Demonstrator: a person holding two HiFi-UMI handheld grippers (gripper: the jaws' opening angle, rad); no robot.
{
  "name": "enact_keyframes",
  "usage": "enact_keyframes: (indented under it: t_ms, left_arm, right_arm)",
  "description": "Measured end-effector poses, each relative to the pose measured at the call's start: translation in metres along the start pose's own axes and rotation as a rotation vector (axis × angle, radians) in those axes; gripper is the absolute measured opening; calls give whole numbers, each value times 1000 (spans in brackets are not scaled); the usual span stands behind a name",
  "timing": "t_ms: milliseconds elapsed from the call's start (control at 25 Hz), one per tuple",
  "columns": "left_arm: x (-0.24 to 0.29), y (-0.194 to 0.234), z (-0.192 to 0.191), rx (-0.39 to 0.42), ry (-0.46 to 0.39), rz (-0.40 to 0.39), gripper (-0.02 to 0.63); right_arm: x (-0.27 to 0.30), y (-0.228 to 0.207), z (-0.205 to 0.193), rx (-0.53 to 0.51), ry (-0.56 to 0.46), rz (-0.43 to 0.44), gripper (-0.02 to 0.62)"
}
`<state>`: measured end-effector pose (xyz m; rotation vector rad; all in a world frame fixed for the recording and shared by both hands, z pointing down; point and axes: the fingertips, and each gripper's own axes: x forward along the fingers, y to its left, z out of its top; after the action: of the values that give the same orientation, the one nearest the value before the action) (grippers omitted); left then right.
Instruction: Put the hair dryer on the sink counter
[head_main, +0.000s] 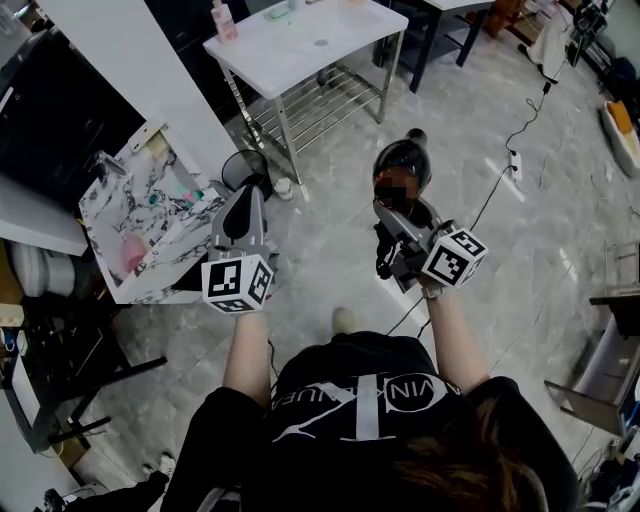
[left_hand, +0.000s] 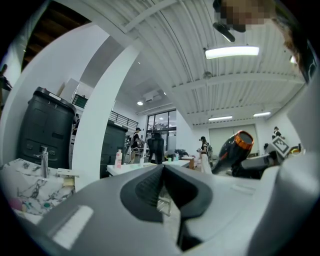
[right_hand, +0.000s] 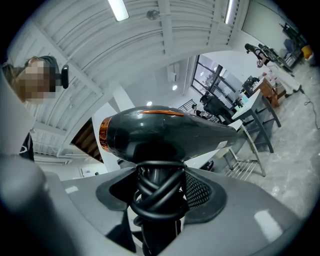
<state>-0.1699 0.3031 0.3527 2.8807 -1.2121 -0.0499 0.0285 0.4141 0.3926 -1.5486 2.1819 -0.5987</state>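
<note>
While the person stands on the pale marble floor (head_main: 330, 250), the head view shows open floor ahead and to the right, crossed only by a thin cable (head_main: 500, 180) running to a power strip (head_main: 515, 160). The marbled sink counter (head_main: 105, 215) lies to the left, its near corner just beside the left gripper (head_main: 243, 205). A white table (head_main: 300, 45) with a wire shelf stands farther ahead, a strip of floor being left between it and the counter. Both bare forearms are held forward. The right gripper (head_main: 392, 222) is raised over the floor, well apart from the counter, and the black hair dryer (head_main: 402, 160) is carried at its tip.

From the left gripper view, the jaws are seen pressed together with nothing between them. The counter's marbled edge (left_hand: 27, 187) and a faucet (left_hand: 44, 161) appear low on the left, beyond them a white pillar (left_hand: 97, 135) and the table (left_hand: 135, 168) with a pink bottle (left_hand: 118, 159). The hair dryer (left_hand: 234, 150) is seen off to the right.

In the right gripper view, the jaws are closed on the dryer's handle, around which the black cord (right_hand: 156, 192) is wound; a ribbed pad (right_hand: 200, 192) is pressed against it. The dryer's barrel (right_hand: 170, 132) lies crosswise above the jaws, its orange-ringed end to the left.
</note>
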Motion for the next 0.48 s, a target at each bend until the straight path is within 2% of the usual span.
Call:
enact_keyframes:
  t_ms: [480]
  left_arm:
    - [43,5,-19,-13,48,0,0]
  right_arm:
    - [26,-38,7,30,13,-14,278]
